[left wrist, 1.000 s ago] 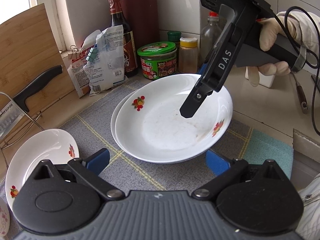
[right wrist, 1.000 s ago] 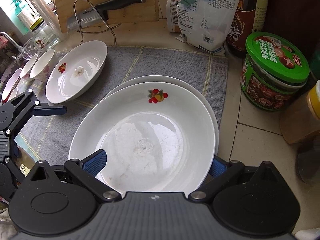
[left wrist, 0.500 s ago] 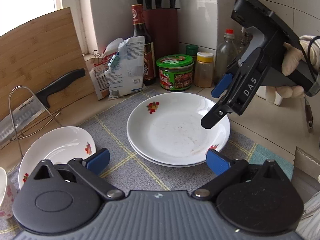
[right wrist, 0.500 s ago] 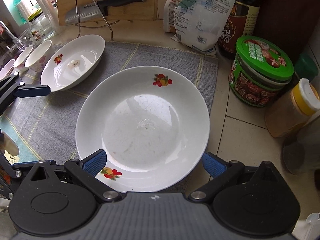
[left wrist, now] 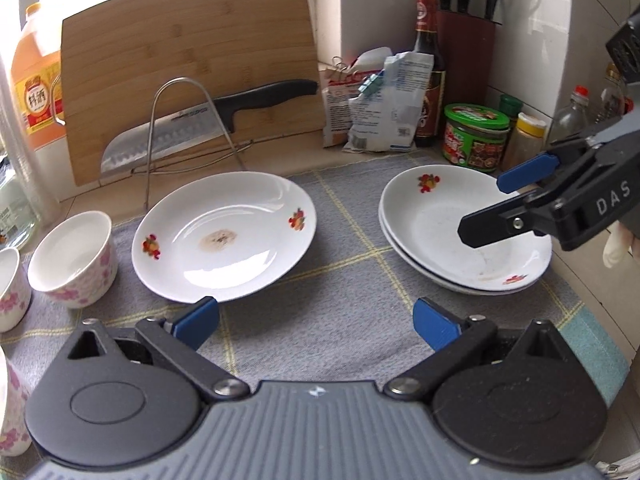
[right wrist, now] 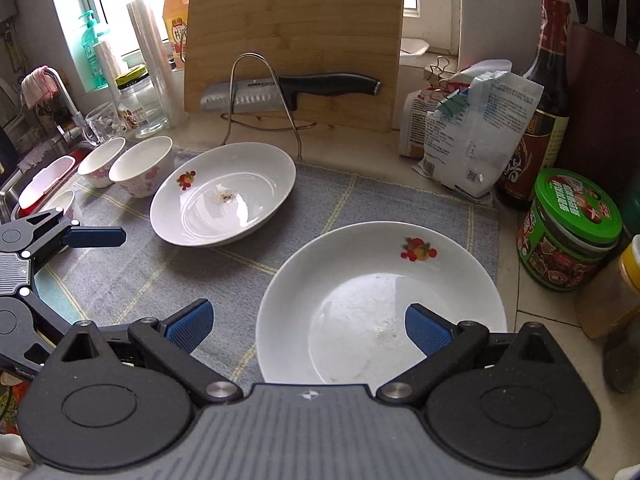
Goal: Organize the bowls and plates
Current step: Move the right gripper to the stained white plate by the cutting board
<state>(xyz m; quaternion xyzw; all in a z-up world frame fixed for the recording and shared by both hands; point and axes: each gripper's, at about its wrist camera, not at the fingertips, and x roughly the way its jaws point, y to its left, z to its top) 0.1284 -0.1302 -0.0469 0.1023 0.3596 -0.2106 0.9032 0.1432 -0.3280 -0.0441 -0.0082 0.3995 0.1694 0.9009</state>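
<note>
Flanking stacked plates [right wrist: 380, 300], both released: left hand-held gripper [left wrist: 316, 320], right hand-held gripper [right wrist: 306, 320].

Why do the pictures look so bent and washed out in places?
Left wrist view: the fisheye lens bows the cutting board and the window above it burns out white. Right wrist view: daylight glares off the single plate; the picture's edges curve and soften.

Three plates [left wrist: 224, 236], three bowls [right wrist: 142, 166], one knife [left wrist: 208, 120].

My own body hides the near rim of the stacked plates [right wrist: 380, 300]. At the mat's left edge, one floral bowl [left wrist: 10, 288] is cut off by the frame.
</note>
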